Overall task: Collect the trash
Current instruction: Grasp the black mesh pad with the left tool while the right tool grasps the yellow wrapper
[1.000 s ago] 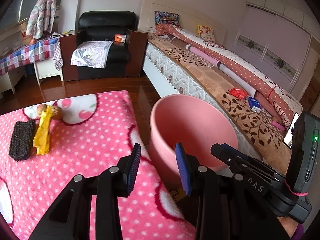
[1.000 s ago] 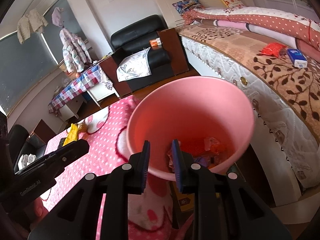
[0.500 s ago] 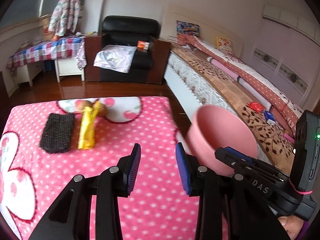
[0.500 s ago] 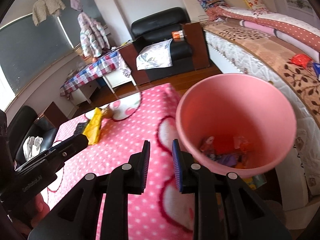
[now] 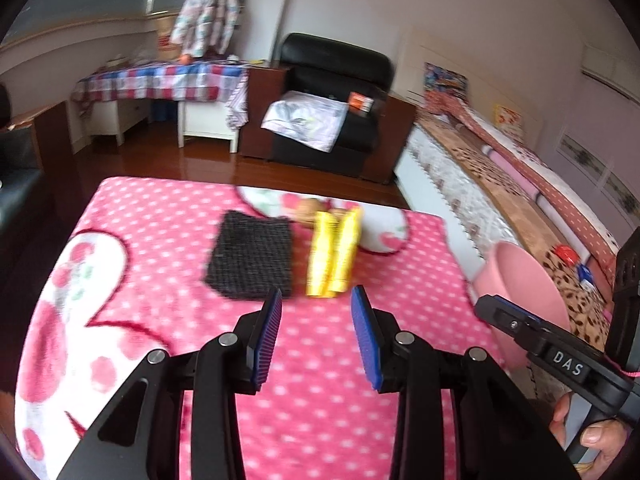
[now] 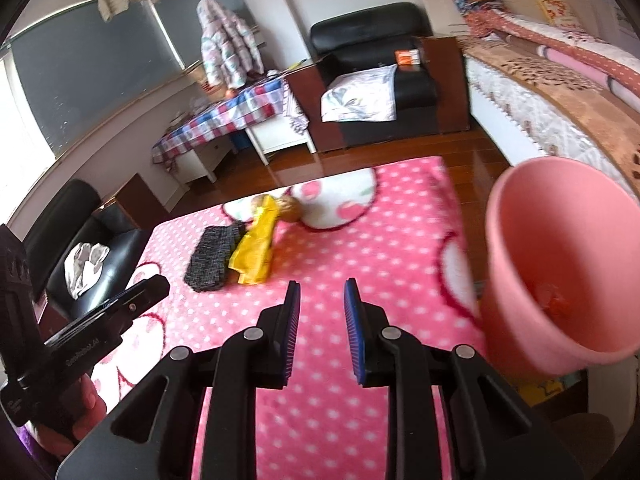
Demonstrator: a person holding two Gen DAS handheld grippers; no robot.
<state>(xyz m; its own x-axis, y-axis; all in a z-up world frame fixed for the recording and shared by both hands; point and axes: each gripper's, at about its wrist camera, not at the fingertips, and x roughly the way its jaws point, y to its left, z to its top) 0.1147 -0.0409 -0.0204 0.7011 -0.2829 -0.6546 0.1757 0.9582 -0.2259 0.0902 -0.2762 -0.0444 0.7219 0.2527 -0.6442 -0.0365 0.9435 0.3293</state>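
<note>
Both cameras have swung away from the pink bin [image 5: 520, 280] toward the table since 1 second ago; in the left wrist view the left gripper [image 5: 316, 316] is released and empty, just short of the yellow wrapper [image 5: 334, 256] beside the black pad [image 5: 252, 258]. In the right wrist view the right gripper [image 6: 322, 320] holds nothing, jaws slightly apart, with the bin at the table's right edge. I judge the step is reaching for the next trash, which calls for straddling the wrapper and closing.
</note>
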